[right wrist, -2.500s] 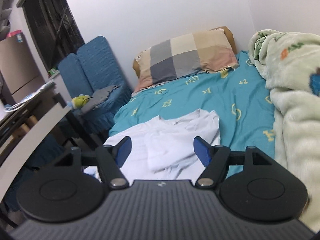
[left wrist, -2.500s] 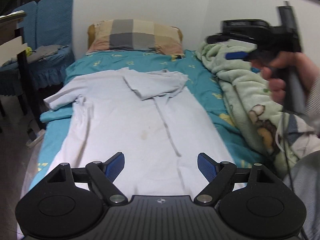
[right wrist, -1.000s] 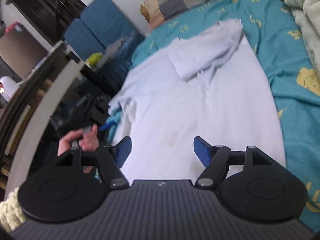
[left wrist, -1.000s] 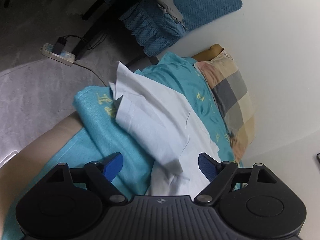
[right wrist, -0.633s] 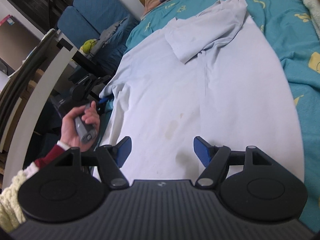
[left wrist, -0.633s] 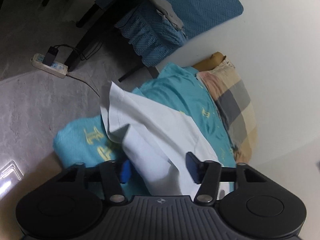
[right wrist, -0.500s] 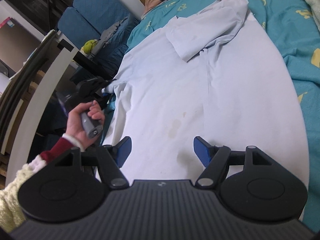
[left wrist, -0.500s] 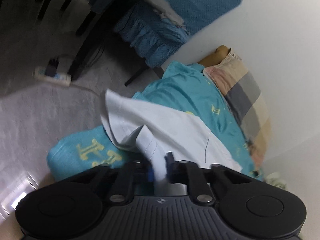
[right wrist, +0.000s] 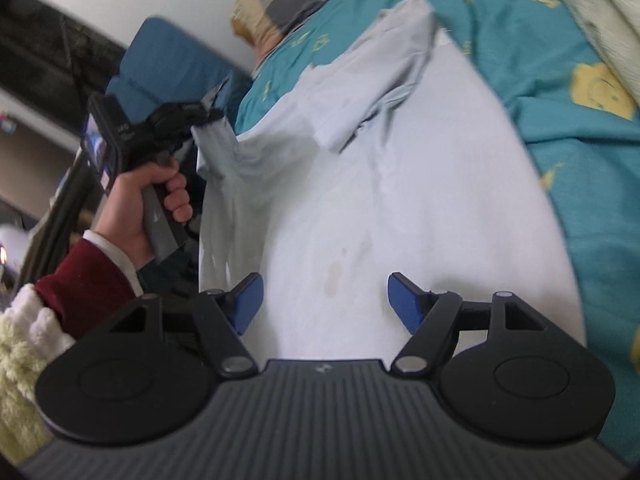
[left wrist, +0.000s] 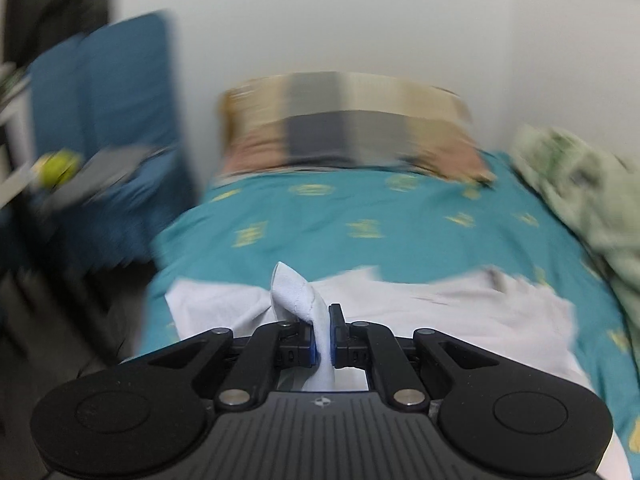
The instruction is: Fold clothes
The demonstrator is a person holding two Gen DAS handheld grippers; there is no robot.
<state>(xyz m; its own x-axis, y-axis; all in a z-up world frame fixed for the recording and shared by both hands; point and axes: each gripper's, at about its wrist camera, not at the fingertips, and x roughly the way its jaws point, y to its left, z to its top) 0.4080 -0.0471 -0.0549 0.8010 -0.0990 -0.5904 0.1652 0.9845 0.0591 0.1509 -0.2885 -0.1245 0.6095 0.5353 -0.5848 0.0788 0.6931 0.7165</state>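
A white short-sleeved shirt (right wrist: 400, 208) lies spread on the teal bed, its right sleeve folded in over the chest. My left gripper (left wrist: 322, 344) is shut on the shirt's left sleeve (left wrist: 296, 296), a tuft of cloth sticking up between the pads. In the right wrist view the left gripper (right wrist: 200, 120) holds that sleeve (right wrist: 224, 152) lifted off the bed's left edge. My right gripper (right wrist: 322, 300) is open and empty, hovering over the shirt's lower part.
Teal bedsheet (left wrist: 360, 216) with yellow prints. A checked pillow (left wrist: 344, 128) lies at the head by the wall. A green fleece blanket (left wrist: 580, 192) is heaped along the right. A blue chair (left wrist: 104, 92) stands left of the bed.
My left gripper shut on the left sleeve and lifted it up and inward, turning toward the pillow. My right gripper stayed open and edged lower over the shirt.
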